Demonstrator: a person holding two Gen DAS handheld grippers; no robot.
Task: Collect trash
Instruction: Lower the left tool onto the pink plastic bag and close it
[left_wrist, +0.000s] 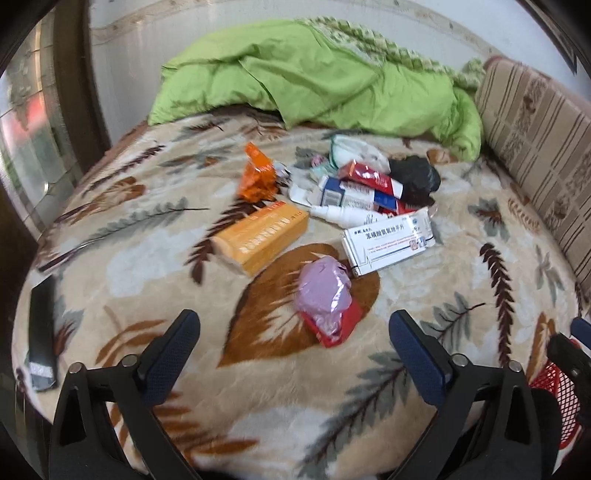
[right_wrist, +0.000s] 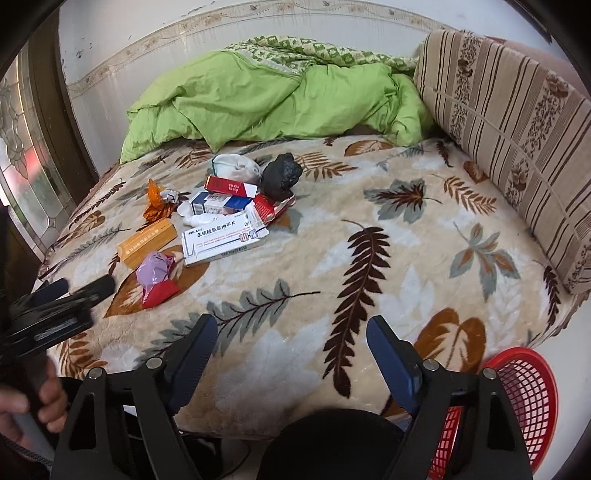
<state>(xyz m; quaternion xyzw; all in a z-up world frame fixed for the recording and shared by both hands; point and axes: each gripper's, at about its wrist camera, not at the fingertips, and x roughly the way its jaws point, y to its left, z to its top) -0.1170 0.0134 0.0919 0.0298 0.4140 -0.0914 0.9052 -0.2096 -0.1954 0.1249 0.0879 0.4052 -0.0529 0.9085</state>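
Trash lies in a heap on the leaf-patterned bed blanket (left_wrist: 147, 266). Nearest my left gripper (left_wrist: 293, 332), which is open and empty, is a pink-and-red wrapper (left_wrist: 327, 306), also in the right wrist view (right_wrist: 157, 277). Behind it lie an orange box (left_wrist: 260, 236), a white medicine box (left_wrist: 388, 242), an orange foil wrapper (left_wrist: 256, 173), a white spray bottle (left_wrist: 343, 216), red and blue cartons (left_wrist: 369, 177) and a black crumpled bag (left_wrist: 415, 175). My right gripper (right_wrist: 291, 350) is open and empty over bare blanket. A red mesh basket (right_wrist: 524, 398) stands by the bed at lower right.
A green quilt (right_wrist: 258, 99) is bunched at the back of the bed. A striped cushion (right_wrist: 517, 129) lines the right side. A black flat object (left_wrist: 42, 332) lies at the left bed edge. A glass door (right_wrist: 26, 155) is on the left.
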